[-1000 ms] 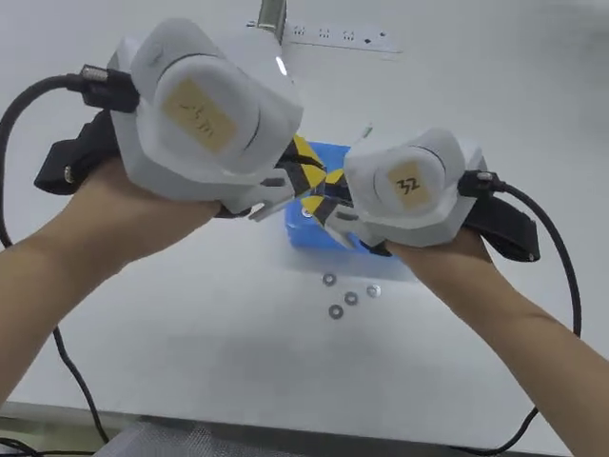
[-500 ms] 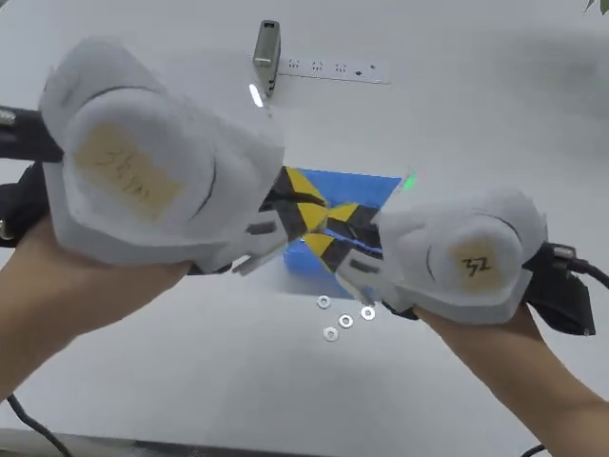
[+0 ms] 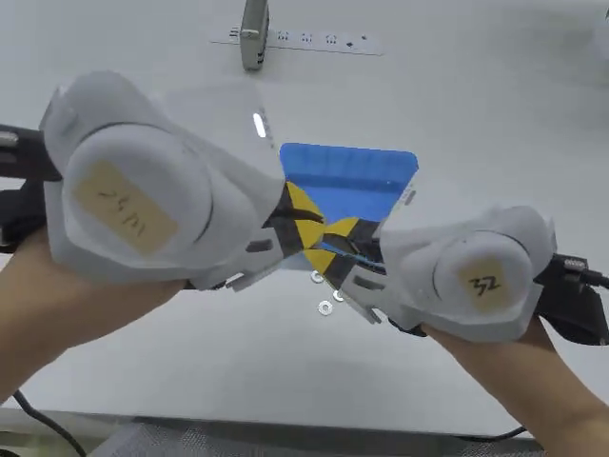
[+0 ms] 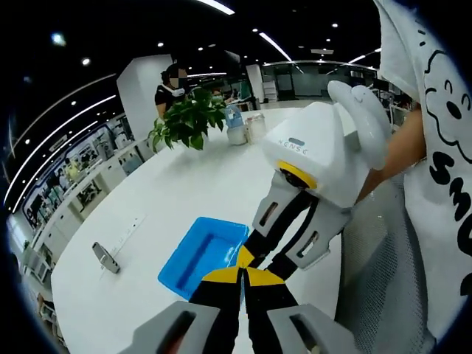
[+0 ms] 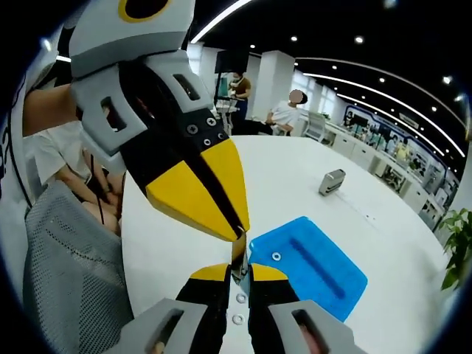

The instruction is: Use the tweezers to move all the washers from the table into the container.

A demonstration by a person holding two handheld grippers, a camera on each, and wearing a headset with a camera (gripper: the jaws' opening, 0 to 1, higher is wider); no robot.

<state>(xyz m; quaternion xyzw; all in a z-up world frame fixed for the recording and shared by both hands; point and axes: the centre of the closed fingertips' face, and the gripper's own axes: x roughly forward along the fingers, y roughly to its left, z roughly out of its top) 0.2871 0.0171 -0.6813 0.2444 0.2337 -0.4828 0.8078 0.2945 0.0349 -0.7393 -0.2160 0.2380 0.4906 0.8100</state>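
Note:
Three small metal washers (image 3: 326, 307) lie on the white table just in front of the blue container (image 3: 347, 176); two washers (image 5: 240, 298) lie past my right jaws. One washer (image 5: 276, 257) lies inside the container (image 5: 310, 269). My right gripper (image 5: 237, 271) is shut on a thin metal piece, apparently the tweezers (image 5: 237, 254). My left gripper (image 4: 243, 276) is shut, and its yellow tips meet the right gripper's tips. In the head view the left gripper (image 3: 309, 228) and right gripper (image 3: 344, 259) meet tip to tip over the container's near edge, just above the washers.
A power strip (image 3: 304, 39) and a grey block (image 3: 253, 21) lie at the table's far edge. A potted plant (image 4: 188, 122) stands further off. People sit and stand around the room. A grey mesh chair (image 5: 66, 273) is beside the table.
The joined tips have come from above the container toward its near edge, closer to the washers. Both grippers stay tip to tip. The head camera has shifted.

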